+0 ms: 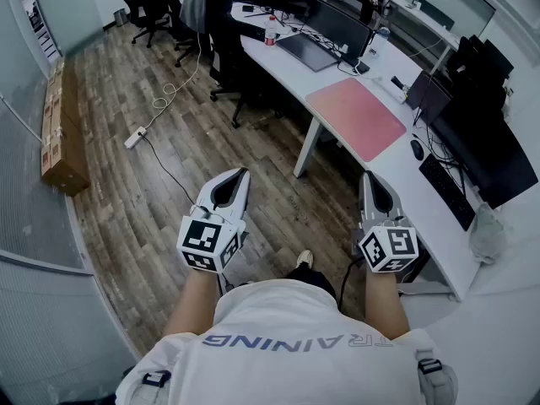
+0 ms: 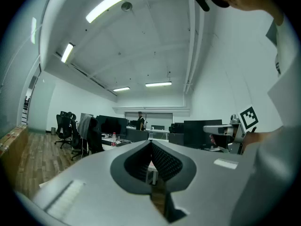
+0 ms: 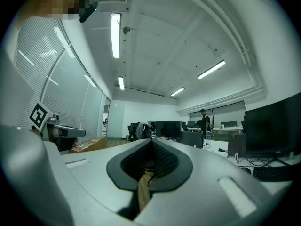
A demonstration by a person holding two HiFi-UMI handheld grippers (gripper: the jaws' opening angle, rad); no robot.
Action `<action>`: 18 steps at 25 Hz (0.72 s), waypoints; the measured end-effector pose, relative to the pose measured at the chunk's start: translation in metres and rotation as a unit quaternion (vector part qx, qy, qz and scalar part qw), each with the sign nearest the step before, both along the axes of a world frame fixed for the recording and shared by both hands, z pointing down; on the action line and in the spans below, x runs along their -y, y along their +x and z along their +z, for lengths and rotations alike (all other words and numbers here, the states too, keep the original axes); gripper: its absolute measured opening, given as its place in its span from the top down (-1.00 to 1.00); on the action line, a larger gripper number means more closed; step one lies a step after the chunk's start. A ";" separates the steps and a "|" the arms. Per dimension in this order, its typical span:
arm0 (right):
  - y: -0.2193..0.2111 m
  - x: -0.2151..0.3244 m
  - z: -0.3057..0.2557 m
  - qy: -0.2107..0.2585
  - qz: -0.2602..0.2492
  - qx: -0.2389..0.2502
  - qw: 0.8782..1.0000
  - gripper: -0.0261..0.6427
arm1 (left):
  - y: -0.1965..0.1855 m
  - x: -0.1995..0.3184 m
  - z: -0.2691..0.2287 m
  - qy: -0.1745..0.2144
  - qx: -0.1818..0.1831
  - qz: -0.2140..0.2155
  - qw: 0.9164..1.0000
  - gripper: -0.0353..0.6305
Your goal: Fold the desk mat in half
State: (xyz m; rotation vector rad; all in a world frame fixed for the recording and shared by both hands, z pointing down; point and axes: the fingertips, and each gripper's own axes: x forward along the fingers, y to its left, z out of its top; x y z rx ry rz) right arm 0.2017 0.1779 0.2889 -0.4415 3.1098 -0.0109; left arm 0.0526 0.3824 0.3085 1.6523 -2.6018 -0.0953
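The pink desk mat (image 1: 356, 118) lies flat and unfolded on the long white desk (image 1: 403, 180) at the upper right of the head view. Both grippers are held in front of the person's body, well short of the mat and pointing up the picture. My left gripper (image 1: 243, 174) hangs over the wooden floor with its jaws together and nothing between them. My right gripper (image 1: 369, 178) is beside the desk's near edge, also shut and empty. In the left gripper view the jaws (image 2: 150, 143) meet at their tip, as they do in the right gripper view (image 3: 151, 141).
On the desk beyond the mat are a mouse (image 1: 417, 149), a keyboard (image 1: 447, 191) and dark monitors (image 1: 485, 154). Office chairs (image 1: 221, 40) stand along the desk's left side. A power strip (image 1: 134, 137) with its cable lies on the floor, and cardboard boxes (image 1: 61, 133) line the left wall.
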 end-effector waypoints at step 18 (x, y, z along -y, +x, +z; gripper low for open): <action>-0.004 0.007 0.008 -0.017 0.016 -0.008 1.000 0.89 | -0.004 0.005 0.005 -0.006 0.002 0.009 1.000 0.89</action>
